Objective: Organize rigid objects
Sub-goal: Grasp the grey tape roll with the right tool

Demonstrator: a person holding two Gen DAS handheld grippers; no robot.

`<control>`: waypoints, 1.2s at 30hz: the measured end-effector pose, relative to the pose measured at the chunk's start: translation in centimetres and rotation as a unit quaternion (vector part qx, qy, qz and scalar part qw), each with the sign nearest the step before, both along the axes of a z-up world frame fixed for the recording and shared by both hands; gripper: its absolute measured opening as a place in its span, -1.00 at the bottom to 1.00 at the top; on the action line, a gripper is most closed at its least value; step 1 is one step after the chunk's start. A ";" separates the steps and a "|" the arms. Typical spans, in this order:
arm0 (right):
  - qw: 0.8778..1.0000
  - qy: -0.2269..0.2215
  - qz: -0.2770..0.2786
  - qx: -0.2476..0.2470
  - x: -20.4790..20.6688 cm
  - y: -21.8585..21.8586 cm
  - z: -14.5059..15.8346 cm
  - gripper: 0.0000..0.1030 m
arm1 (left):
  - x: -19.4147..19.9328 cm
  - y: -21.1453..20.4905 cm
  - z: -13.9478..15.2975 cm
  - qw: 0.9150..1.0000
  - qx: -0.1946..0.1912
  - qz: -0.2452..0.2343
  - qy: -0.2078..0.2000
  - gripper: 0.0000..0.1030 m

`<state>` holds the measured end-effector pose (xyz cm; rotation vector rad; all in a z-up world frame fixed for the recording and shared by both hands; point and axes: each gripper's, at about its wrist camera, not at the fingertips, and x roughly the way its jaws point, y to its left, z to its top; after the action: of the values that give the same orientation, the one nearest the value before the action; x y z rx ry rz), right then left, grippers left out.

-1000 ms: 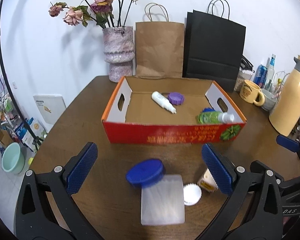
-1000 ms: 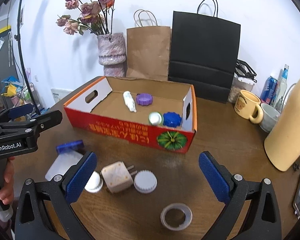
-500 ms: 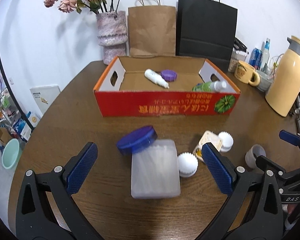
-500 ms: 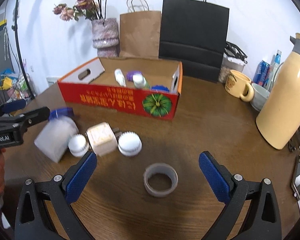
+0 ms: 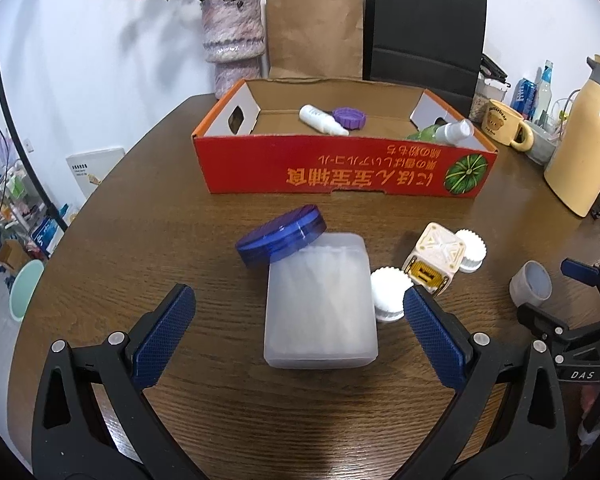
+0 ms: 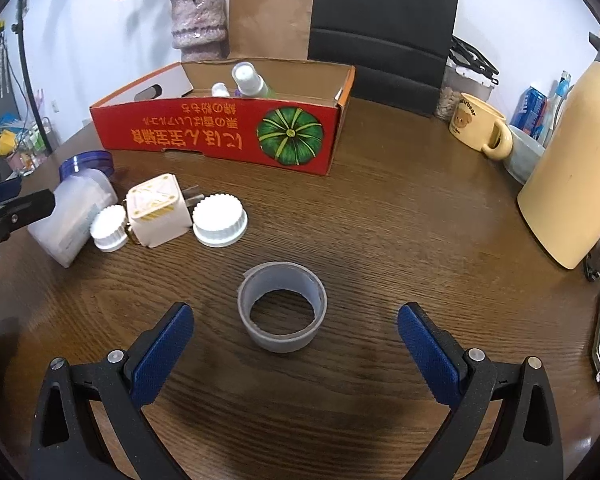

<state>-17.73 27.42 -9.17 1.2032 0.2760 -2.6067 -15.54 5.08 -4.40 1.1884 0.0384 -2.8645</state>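
Observation:
A frosted plastic jar (image 5: 320,304) with a blue lid (image 5: 281,236) lies on its side on the brown table, between the fingers of my open left gripper (image 5: 300,320). Beside it lie two white caps (image 5: 388,294) (image 5: 471,249) and a cream plug adapter (image 5: 436,262). A grey tape ring (image 6: 282,312) stands just ahead of my open right gripper (image 6: 296,340). The red cardboard box (image 5: 340,172) holds a white bottle (image 5: 320,118), a purple lid (image 5: 350,117) and a green spray bottle (image 5: 440,134). The jar (image 6: 74,216), adapter (image 6: 158,210) and caps (image 6: 220,220) also show in the right wrist view.
A cream thermos (image 6: 576,168), a yellow mug (image 6: 478,128) and a grey bowl (image 6: 524,154) stand at the right. A vase (image 5: 232,44), a brown paper bag (image 5: 314,32) and a black bag (image 5: 424,40) stand behind the box.
Both grippers have drawn back and lowered toward the table. The jar now lies between my left fingers and the tape ring sits close before my right fingers. Nothing was grasped.

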 end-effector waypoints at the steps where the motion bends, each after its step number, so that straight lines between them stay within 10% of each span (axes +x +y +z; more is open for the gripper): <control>1: 1.000 0.000 0.002 -0.002 0.0 -0.1 -0.1 1.00 | 0.0 0.0 -0.1 1.000 0.001 0.000 -0.002 1.00; 4: 1.000 -0.002 0.005 -0.012 -0.2 -0.2 -0.3 0.89 | -0.1 0.0 -0.3 1.000 0.003 -0.002 -0.005 1.00; 10: 0.999 -0.020 0.004 -0.031 -0.6 0.1 -0.9 -0.06 | -0.4 0.1 -0.5 1.000 0.001 -0.001 -0.009 1.00; 36: 0.999 0.043 0.005 -0.026 1.2 -1.0 0.6 -0.06 | -3.0 -0.5 -3.0 0.999 0.022 0.012 -0.044 0.78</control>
<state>-16.55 26.39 -8.55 1.0712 0.2284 -2.6434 -18.58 4.55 -7.37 1.3121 0.1132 -2.8000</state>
